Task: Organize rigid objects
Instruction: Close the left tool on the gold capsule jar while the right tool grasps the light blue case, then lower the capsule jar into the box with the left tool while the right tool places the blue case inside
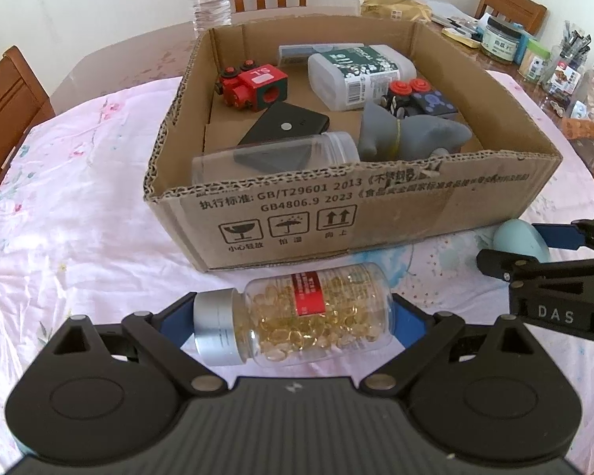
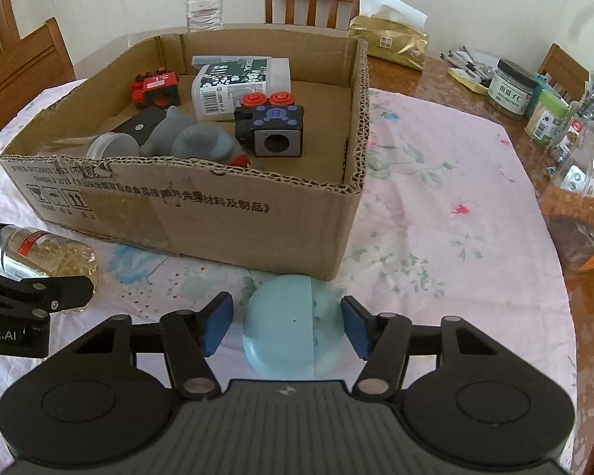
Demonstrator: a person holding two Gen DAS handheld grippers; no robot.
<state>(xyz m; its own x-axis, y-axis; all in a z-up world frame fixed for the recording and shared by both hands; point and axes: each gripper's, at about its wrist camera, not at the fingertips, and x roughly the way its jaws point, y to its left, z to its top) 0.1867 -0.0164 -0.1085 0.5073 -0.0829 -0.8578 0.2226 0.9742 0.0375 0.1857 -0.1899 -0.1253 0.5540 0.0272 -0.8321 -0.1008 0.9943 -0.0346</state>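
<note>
A clear pill bottle (image 1: 297, 316) with a silver cap and yellow capsules lies sideways on the pink tablecloth, in front of the cardboard box (image 1: 376, 213). My left gripper (image 1: 293, 316) has a blue pad against each end of it. A pale blue egg-shaped case (image 2: 295, 326) stands before the box (image 2: 257, 221). My right gripper (image 2: 287, 326) is open around it, left pad apart from it, right pad close. The bottle also shows at the left in the right wrist view (image 2: 39, 253).
The box holds a red toy block (image 1: 253, 87), a dark toy block (image 2: 271, 128), a white bottle (image 1: 356, 75), a grey rubber toy (image 1: 408, 134), a black device (image 1: 285, 126) and a clear jar (image 1: 273, 158). Jars and clutter (image 2: 534, 99) crowd the table's right side. Chairs surround the table.
</note>
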